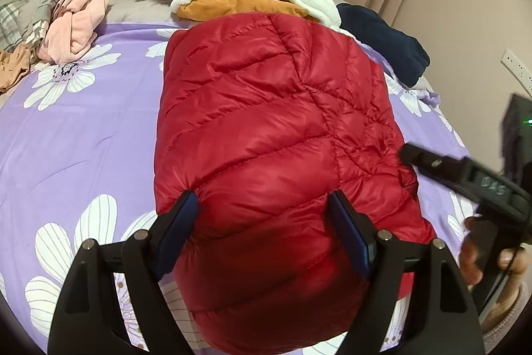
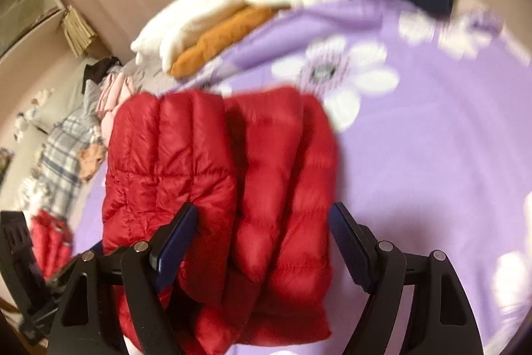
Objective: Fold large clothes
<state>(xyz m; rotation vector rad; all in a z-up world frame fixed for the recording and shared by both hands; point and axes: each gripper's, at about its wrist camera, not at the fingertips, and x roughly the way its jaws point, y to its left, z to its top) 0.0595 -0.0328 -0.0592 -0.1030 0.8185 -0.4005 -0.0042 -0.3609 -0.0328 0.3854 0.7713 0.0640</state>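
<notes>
On the purple floral bed (image 1: 83,128), the folded red down jacket (image 1: 272,128) is lying puffed between both released hand-held grippers, left (image 1: 262,222) and right (image 2: 262,232), so its slick, springy layers are risking unfolding.

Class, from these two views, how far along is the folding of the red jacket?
Done: the red jacket lies doubled into a compact bundle on the bed.
In hand: the left gripper straddles its near end; whether the pads grip is unclear. The right gripper hangs open above it.
Left: the loose clothes pile looks unfolded.
</notes>
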